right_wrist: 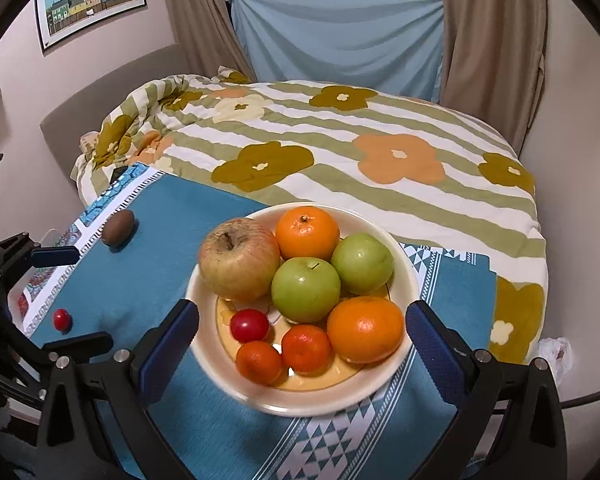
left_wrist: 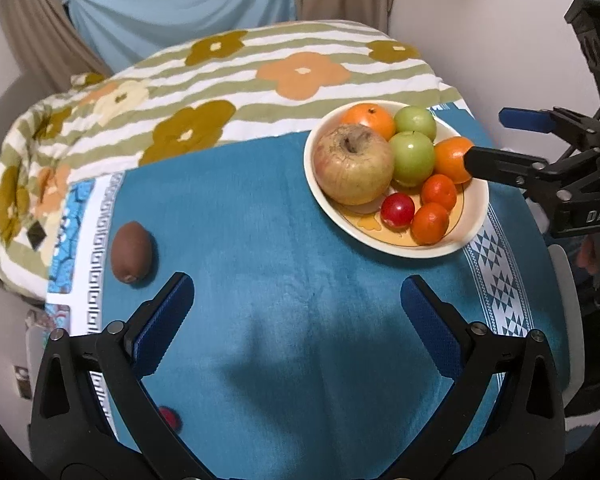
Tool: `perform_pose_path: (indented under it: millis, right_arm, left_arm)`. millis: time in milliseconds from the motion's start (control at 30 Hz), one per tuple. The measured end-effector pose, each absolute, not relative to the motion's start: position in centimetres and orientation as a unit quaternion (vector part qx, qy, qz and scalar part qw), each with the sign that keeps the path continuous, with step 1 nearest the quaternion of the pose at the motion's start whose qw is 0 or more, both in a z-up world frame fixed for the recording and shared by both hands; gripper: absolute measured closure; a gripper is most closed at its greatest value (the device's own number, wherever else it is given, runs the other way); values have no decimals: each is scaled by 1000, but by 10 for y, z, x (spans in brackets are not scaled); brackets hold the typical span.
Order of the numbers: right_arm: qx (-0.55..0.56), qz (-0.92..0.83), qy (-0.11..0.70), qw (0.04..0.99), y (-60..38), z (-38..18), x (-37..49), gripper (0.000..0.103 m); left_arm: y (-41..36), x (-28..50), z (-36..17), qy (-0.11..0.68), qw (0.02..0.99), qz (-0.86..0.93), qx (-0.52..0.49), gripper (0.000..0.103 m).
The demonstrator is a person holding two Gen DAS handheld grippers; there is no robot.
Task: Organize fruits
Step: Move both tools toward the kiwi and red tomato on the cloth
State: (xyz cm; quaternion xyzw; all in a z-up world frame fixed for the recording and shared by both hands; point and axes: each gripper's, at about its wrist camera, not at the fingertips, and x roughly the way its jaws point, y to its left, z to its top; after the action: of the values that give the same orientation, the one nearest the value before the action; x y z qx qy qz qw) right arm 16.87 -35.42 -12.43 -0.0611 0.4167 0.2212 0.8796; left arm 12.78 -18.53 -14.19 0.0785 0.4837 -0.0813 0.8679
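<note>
A cream bowl on the blue cloth holds a large apple, two green apples, oranges and small red fruit. It also shows in the left wrist view. A brown kiwi lies on the cloth at the left, also in the right wrist view. A small red fruit lies near the cloth's left edge. My left gripper is open and empty over bare cloth. My right gripper is open, its fingers either side of the bowl's near part.
A blue cloth with white patterned borders covers the near part of the bed. A striped floral quilt lies behind it. Walls, curtains and a blue sheet stand beyond.
</note>
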Motion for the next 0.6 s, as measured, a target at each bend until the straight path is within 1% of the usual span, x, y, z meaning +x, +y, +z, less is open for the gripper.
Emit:
perform_pose_path:
  millis: [367,600]
  right_arm:
    - [-58,201,406,890,-354,-83,126,0]
    - [-72,194,409,889,-331,-72,98,0]
  left_arm:
    - [-173,86,-95,441,889,-71,104,0]
    - [-137,69,-77,440,889,-83,91,0]
